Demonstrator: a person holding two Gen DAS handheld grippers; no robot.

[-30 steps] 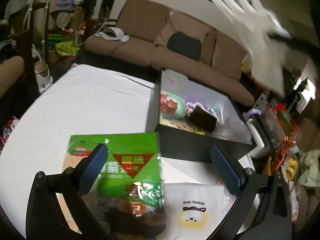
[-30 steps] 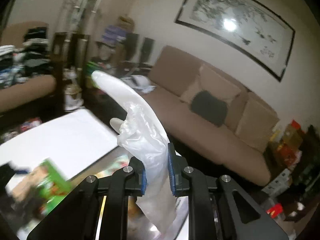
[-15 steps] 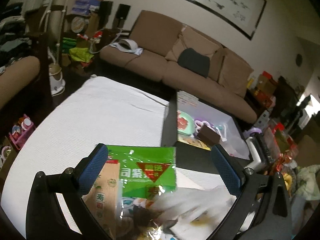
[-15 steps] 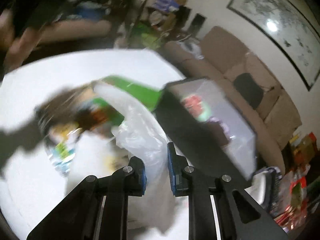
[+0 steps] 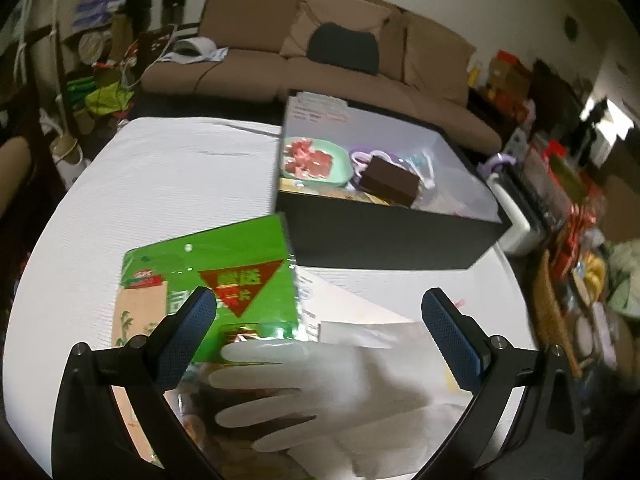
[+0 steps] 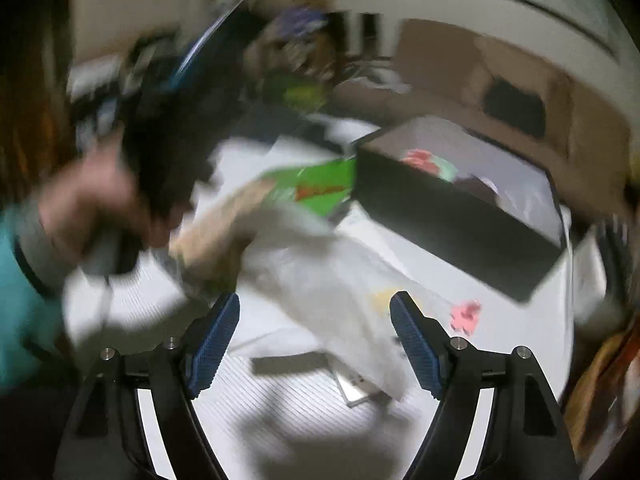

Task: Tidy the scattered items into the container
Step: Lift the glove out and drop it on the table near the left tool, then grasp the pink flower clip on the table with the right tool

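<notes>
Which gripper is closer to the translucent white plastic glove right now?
Left. The glove lies between the left gripper's open jaws; the right gripper, jaws opening, hangs just behind it.

Bare white tabletop (image 5: 168, 176) lies open on the far left. The black container (image 5: 384, 240) blocks the far right; the green packet (image 5: 224, 264) and white glove (image 5: 340, 392) crowd the near middle.

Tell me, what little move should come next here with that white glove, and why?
Probably bring the left hand-held gripper down and close it on the translucent white glove. The glove lies between its open fingers, on top of the green snack packet, outside the black container. The right hand-held gripper is opening with nothing pressed between its pads, so the glove looks free to take.
</notes>
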